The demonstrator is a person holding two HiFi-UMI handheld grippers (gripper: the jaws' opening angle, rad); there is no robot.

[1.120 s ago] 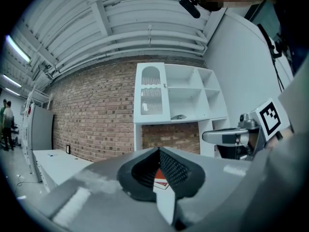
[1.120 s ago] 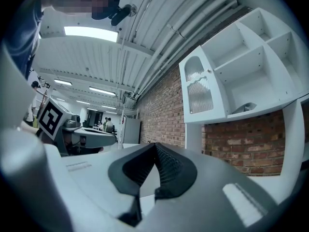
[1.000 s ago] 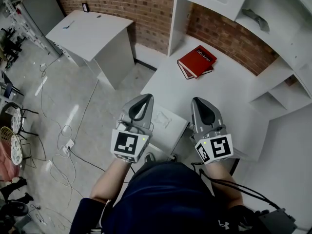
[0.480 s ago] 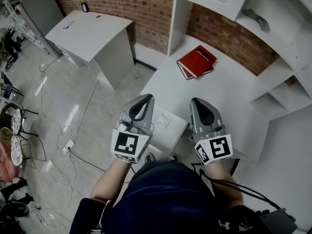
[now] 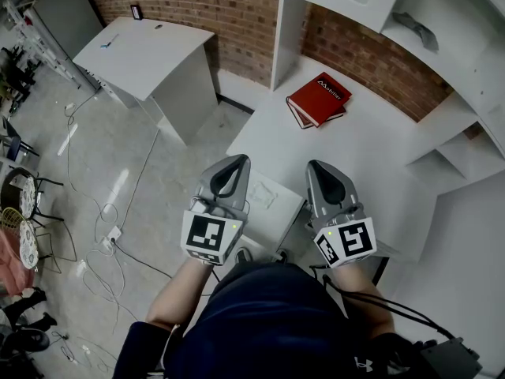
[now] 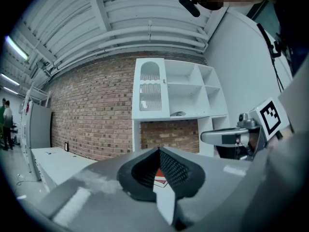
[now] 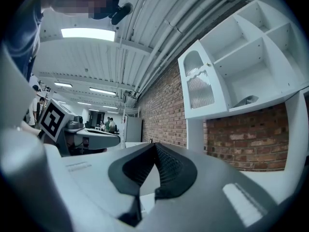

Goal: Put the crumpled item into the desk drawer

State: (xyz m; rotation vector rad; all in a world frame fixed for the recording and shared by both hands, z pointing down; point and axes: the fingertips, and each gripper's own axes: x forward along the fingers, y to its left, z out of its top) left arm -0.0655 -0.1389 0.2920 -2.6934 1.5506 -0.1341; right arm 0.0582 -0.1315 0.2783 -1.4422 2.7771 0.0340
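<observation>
A grey crumpled item lies on a shelf of the white hutch at the far right; it also shows in the left gripper view and the right gripper view. A white drawer sticks out from the desk's near edge, between my grippers. My left gripper hangs over the drawer's left side, shut and empty. My right gripper is over the desk's near edge, also shut with nothing in it. Both point toward the hutch, far short of the item.
A red book lies on the white desk near the brick wall. The hutch rises along the desk's right and back. A second white desk stands at the far left, with cables on the floor.
</observation>
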